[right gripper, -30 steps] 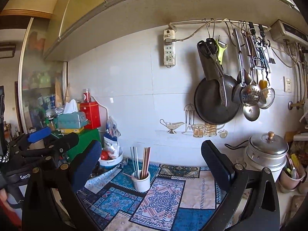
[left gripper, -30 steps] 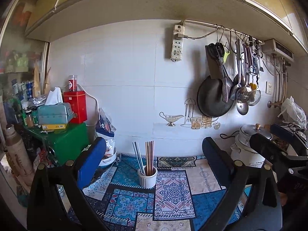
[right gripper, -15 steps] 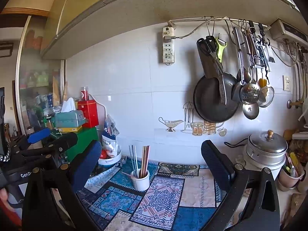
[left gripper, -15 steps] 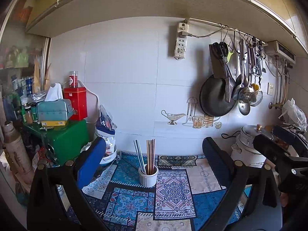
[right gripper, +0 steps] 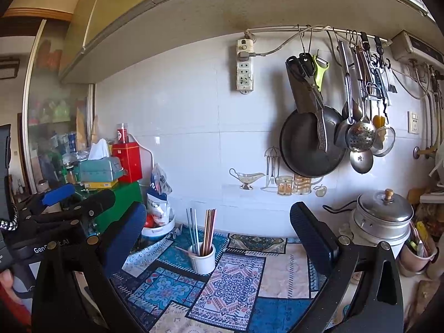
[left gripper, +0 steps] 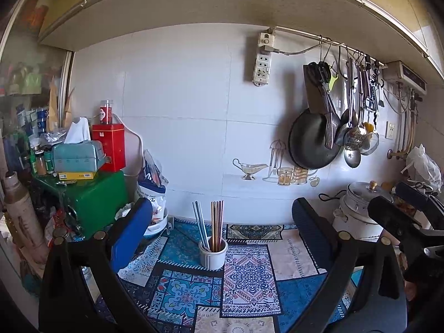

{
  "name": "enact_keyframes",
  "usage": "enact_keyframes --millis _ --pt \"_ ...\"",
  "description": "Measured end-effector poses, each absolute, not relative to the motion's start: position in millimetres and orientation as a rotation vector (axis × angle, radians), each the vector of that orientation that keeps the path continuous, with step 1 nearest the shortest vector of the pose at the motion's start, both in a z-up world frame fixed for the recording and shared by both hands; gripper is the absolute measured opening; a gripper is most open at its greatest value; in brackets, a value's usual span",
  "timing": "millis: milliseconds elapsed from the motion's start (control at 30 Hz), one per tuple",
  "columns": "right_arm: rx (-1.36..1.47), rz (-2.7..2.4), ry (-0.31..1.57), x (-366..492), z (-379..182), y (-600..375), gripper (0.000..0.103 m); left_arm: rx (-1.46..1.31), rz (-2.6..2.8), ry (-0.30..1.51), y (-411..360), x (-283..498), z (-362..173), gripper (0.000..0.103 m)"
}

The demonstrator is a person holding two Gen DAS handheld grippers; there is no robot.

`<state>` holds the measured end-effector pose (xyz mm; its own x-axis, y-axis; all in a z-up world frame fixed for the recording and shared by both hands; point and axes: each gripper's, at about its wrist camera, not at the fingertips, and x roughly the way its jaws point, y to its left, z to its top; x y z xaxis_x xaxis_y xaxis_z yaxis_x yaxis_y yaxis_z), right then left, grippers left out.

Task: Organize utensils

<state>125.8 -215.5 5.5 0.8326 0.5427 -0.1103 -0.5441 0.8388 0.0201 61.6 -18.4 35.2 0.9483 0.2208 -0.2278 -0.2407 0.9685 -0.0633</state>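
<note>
Fingers of both the left gripper (left gripper: pixel 219 236) and the right gripper (right gripper: pixel 217 233) are spread wide and empty, short of the white cup (left gripper: pixel 213 255) of chopsticks (left gripper: pixel 216 226) standing on the patterned mat (left gripper: pixel 244 280), so a clumsy reach could tip the cup.

Tabletop (left gripper: pixel 288 252) under patterned mat: open stretch in front of and to the right of the white holder (left gripper: pixel 213 252), which stands alone mid-mat with chopsticks (left gripper: pixel 216 222) rising upright from it. Left side blocked by green box (left gripper: pixel 97 202), bag (left gripper: pixel 152 183) and bowl (right gripper: pixel 158 227). Right side blocked by steel pot (right gripper: pixel 383 216). Above right, hanging pan (right gripper: pixel 310 144) and ladles (right gripper: pixel 360 144) crowd the wall; the wall directly behind the holder is bare.
</note>
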Motion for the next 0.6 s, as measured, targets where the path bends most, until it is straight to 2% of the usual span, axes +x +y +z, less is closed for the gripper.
enact_keyframes --millis 600 --pt "-0.019 0.581 0.109 125.2 7.8 -212.7 0.103 -0.084 0.219 0.207 -18.3 61.3 37.6 0.101"
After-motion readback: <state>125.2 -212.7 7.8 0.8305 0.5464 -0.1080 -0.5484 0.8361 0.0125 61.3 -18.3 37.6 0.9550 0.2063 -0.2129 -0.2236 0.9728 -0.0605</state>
